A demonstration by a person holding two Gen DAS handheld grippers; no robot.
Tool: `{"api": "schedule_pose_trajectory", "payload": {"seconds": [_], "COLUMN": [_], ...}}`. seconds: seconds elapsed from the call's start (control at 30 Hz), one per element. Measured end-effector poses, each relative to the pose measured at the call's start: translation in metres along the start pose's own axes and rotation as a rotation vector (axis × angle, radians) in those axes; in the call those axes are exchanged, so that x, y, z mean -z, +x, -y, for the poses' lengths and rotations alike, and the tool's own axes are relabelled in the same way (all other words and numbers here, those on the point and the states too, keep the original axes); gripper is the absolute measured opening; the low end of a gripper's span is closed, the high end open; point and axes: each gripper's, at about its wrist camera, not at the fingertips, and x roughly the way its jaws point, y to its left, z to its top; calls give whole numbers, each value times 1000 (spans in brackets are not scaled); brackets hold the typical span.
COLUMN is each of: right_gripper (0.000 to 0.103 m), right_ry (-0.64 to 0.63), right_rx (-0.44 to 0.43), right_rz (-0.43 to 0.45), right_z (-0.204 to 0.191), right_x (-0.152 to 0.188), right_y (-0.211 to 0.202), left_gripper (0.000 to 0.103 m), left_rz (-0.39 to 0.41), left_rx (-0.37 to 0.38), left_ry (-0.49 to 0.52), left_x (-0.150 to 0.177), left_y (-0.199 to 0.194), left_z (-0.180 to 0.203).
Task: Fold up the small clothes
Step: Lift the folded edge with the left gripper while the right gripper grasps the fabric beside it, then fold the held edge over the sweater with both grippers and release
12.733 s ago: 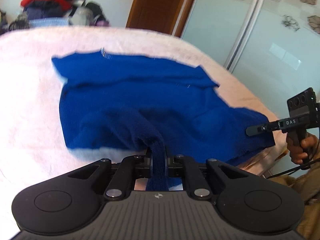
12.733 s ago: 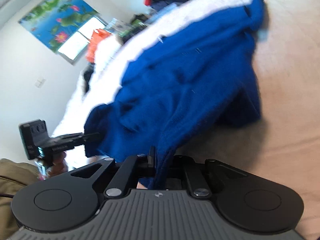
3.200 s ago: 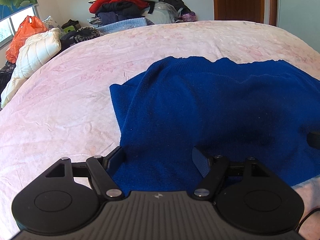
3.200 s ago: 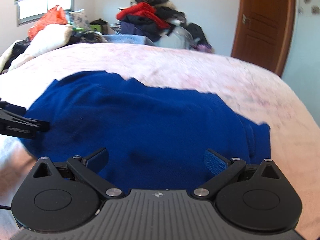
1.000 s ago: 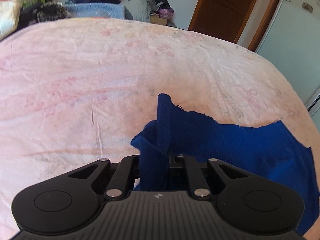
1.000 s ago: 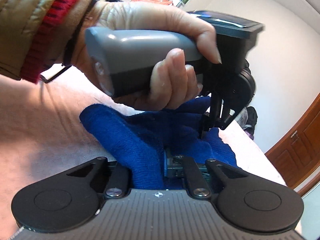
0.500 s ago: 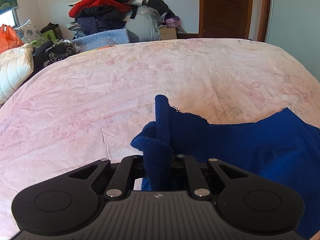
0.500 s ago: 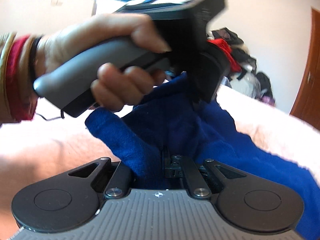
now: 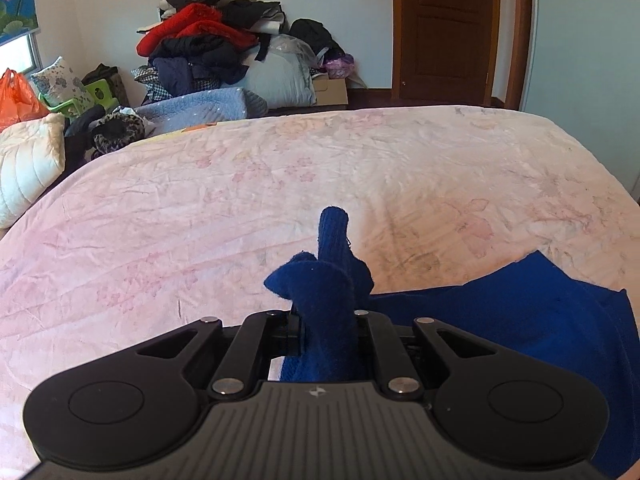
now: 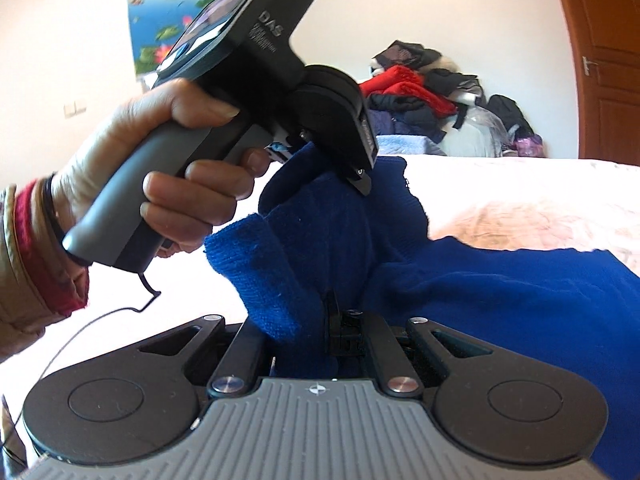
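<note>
crumpled pink bedsheet (image 9: 240,208) under bunched blue knit sweater (image 9: 520,320).

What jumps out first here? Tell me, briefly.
The blue sweater, vivid against the pale pink bed, is pinched by both shut grippers: the left gripper and the right gripper each clamp a bunched fold. In the right wrist view the left hand fills the left side, close by. A heap of clothes sits against the far wall.

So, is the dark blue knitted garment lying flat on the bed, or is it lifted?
Partly lifted: the dark blue knitted garment is pinched, bunched, in the left gripper and right gripper; the rest trails on the pink bedspread.
</note>
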Motion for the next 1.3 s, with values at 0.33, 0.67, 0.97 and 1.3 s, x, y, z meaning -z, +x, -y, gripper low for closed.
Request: {"api": "schedule_pose_trajectory", "payload": {"seconds": [0.33,0.67,0.97,1.3], "right_gripper": [7,7,7,7], "right_ry": [53,95,159,244], "right_rx": [52,118,192,234], "right_rz": [56,105,119,122], "right_z": [36,58,92,120], "right_x": [13,30,40,57], "right_y": [-26,-61,-81,-96], "left_gripper": [10,10,9,9], "left_rz": [38,55,36,17], "left_rx": [20,64,114,165], "left_ry": [43,86,132,155], "left_x": [-13,-22,-21,-11], "left_y": [-13,-14,2,14], "left_z": [44,102,159,206]}}
